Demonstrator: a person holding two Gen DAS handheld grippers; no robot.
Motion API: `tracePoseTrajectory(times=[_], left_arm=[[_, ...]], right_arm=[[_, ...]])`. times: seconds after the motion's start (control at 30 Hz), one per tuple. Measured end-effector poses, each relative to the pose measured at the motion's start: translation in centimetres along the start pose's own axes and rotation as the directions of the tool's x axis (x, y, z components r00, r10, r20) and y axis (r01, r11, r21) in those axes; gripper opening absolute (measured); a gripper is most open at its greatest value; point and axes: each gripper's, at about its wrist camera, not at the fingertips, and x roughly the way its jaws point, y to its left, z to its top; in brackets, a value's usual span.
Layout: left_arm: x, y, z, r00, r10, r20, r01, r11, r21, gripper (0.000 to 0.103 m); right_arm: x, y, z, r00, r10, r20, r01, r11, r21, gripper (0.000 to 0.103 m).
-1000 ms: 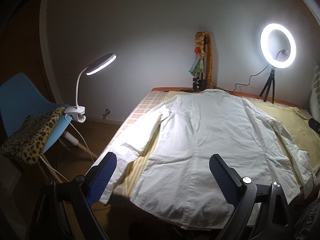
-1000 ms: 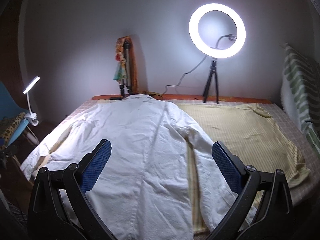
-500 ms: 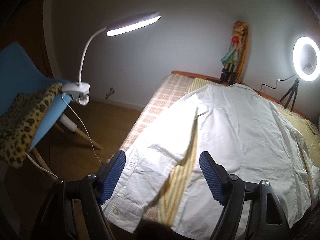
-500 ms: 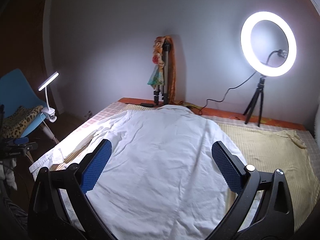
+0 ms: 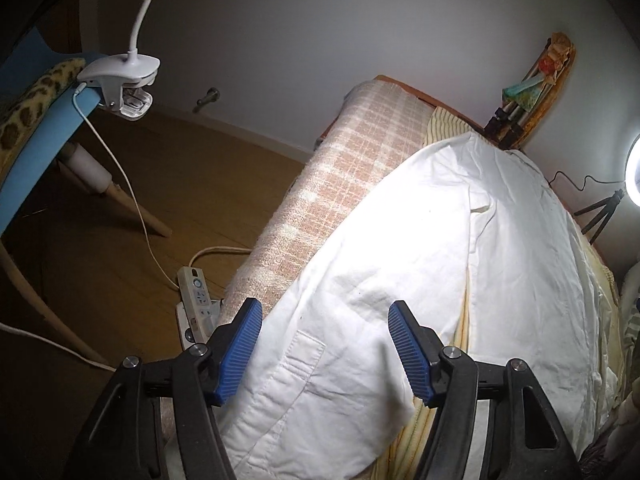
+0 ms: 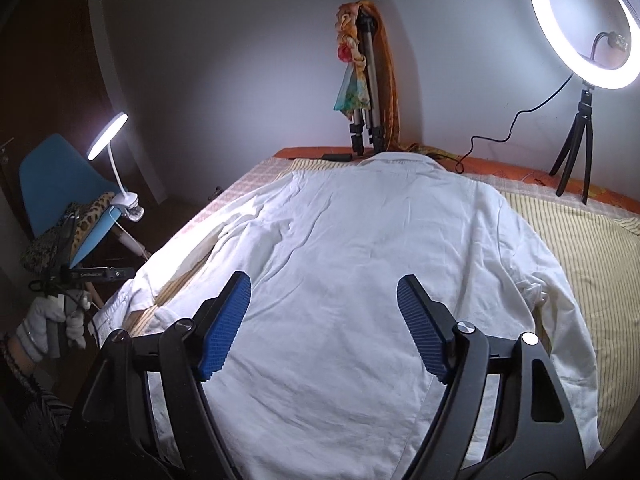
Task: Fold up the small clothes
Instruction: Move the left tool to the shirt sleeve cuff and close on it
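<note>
White shirt (image 6: pixel 360 280) spread flat on the bed (image 5: pixel 352 184).
Left gripper (image 5: pixel 326 344) straddles the sleeve cuff (image 5: pixel 320 380), right gripper (image 6: pixel 324 328) the back; both have been narrowing, apparently ungripped.

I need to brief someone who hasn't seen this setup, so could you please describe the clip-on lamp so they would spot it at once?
Look left of the bed with the white shirt to the blue chair. The clip-on lamp is clamped to its edge beside a leopard-print cloth. Unlike the ring light on its black tripod, it is white, with a bent neck.
</note>
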Motion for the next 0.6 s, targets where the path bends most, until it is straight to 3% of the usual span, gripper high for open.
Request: tracePoseTrajectory(times=[0.17,0.27,0.37,0.4,0.43,0.53,0.6], left_arm=[[2.2,-0.2,1.3,0.999,0.038,-0.018,-0.038,0.999,0.029,0.061],[3.1,-0.3,1.6,0.999,0.039,-0.033,-0.037,0.999,0.039,0.039],[3.7,-0.6,1.5,0.998,0.032,-0.05,-0.029,0.998,0.056,0.034],[3.8,-0.7,1.4,0.998,0.036,-0.046,-0.033,0.997,0.066,0.026],[3.7,-0.7,1.4,0.998,0.042,-0.039,-0.039,0.996,0.074,0.012],[3.1,-0.2,1.6,1.0,-0.008,-0.014,0.009,0.999,0.046,0.0],[2.7,0.1,1.6,1.0,-0.023,0.0,0.023,0.999,0.03,0.0]], right_arm=[[0.2,-0.4,-0.4,1.0,-0.001,-0.015,0.001,1.0,-0.005,0.079],[0.2,-0.6,-0.6,1.0,-0.014,-0.016,0.014,1.0,-0.017,0.079],[0.2,-1.0,-0.6,1.0,-0.019,-0.024,0.019,1.0,-0.008,0.079],[0.2,-1.2,-0.7,0.999,-0.021,-0.025,0.021,1.0,-0.004,0.079],[0.1,-1.3,-0.7,0.999,-0.024,-0.026,0.024,1.0,0.001,0.079],[0.0,-1.6,-0.7,0.999,-0.024,-0.022,0.025,1.0,0.014,0.079],[-0.2,-1.6,-0.7,1.0,-0.023,-0.018,0.023,1.0,0.015,0.079]])
